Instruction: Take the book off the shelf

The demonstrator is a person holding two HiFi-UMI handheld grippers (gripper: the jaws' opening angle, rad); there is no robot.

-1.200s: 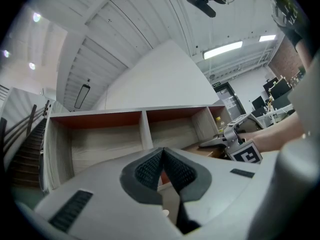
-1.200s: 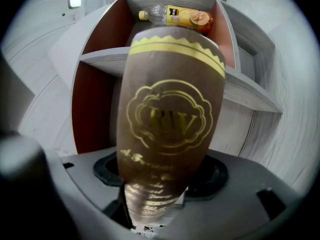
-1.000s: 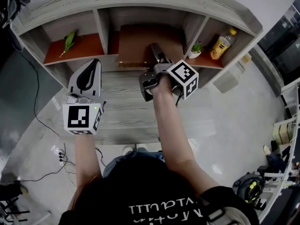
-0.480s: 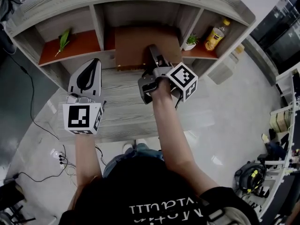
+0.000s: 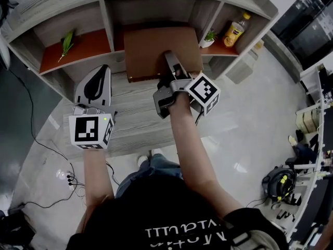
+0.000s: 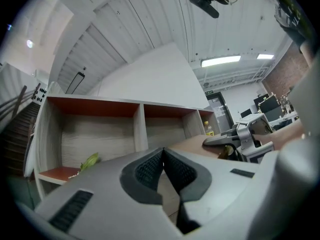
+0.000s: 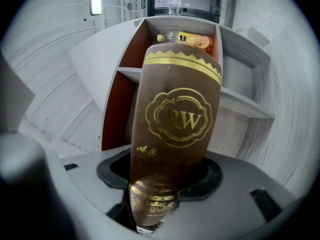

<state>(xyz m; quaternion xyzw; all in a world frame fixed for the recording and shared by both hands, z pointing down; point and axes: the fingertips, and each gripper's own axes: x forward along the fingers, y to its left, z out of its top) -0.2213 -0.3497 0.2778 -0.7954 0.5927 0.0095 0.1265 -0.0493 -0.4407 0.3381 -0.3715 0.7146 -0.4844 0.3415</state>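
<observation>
A brown book (image 5: pixel 156 48) with gold print lies flat in the middle compartment of the wooden shelf (image 5: pixel 109 20), and its front edge juts over the desk. My right gripper (image 5: pixel 170 62) is on the book's near right edge. Its jaws are closing, with one jaw above the cover. In the right gripper view the book (image 7: pixel 180 119) fills the gap of the right gripper (image 7: pixel 162 174), and the pads press on it. My left gripper (image 5: pixel 103 72) hovers over the desk left of the book, shut and empty. Its pads (image 6: pixel 150 169) meet in its own view.
A green leafy sprig (image 5: pixel 66 39) lies in the left compartment. A small potted plant (image 5: pixel 209 35) and an orange drink bottle (image 5: pixel 234 30) stand in the right one. The grey wooden desk (image 5: pixel 135 113) runs below the shelf. Cables lie on the floor at left.
The book has slid a little forward out of the middle compartment with my right gripper on it. The left gripper has stayed where it was.
</observation>
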